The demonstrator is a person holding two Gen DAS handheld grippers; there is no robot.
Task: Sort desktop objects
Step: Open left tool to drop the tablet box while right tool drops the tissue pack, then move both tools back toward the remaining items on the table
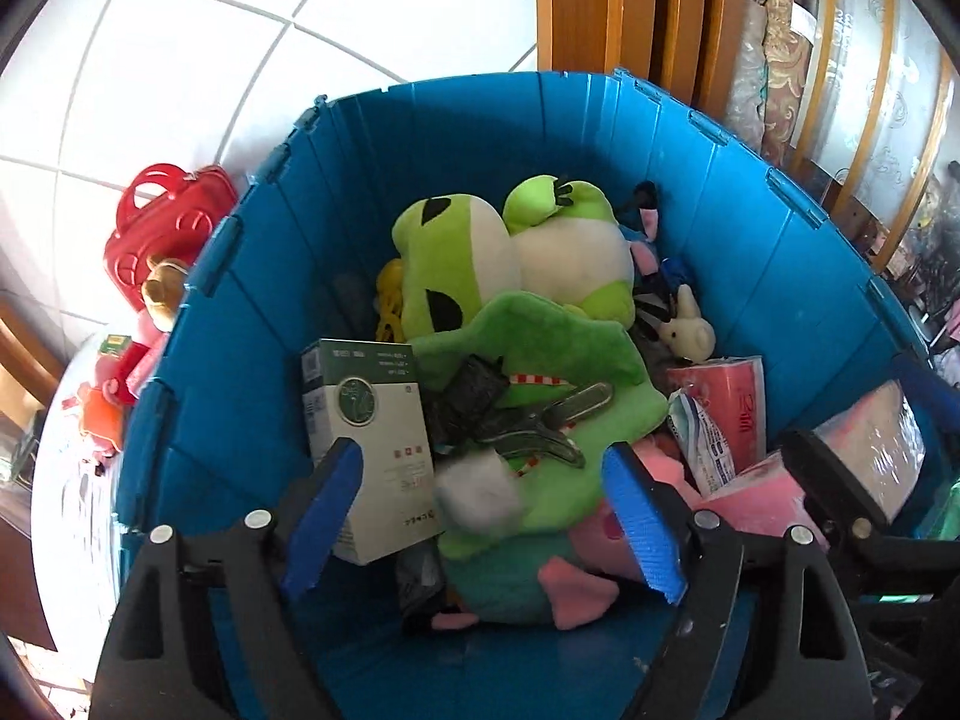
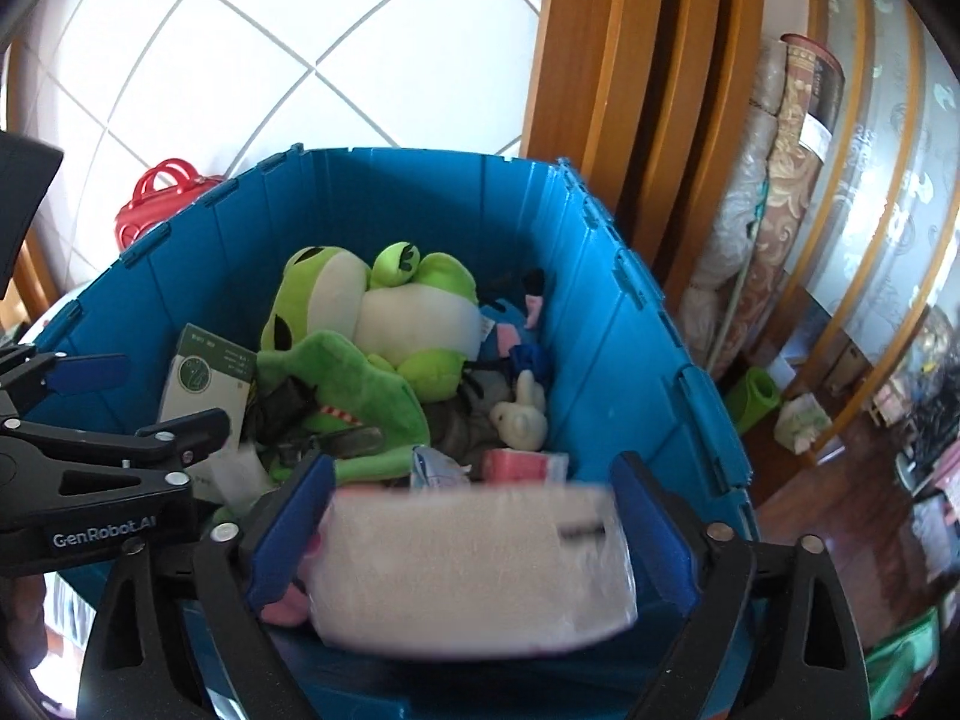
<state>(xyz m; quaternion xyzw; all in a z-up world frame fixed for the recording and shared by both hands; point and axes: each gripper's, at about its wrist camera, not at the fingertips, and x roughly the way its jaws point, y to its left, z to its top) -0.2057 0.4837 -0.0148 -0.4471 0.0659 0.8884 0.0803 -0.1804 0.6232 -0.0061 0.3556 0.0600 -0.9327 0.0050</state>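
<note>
Beside the blue crate's point(image 1: 180, 360) left wall stands a red toy basket point(image 1: 168, 222). Inside the crate lie a white-and-green box point(image 1: 372, 438), green frog plush toys point(image 1: 456, 258) and a small white rabbit figure point(image 1: 687, 330). Left gripper point(image 1: 480, 516): jaws apart, nothing between them. Right gripper point(image 2: 474, 534): jaws apart over the crate's near right corner, a blurred plastic-wrapped pack point(image 2: 474, 564) between them; contact with the pads cannot be told.

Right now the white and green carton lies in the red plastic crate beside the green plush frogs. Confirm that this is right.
Not quite: the crate is blue, not red. The white and green carton does lie in it beside the green plush frogs, as the left wrist view shows.
</note>
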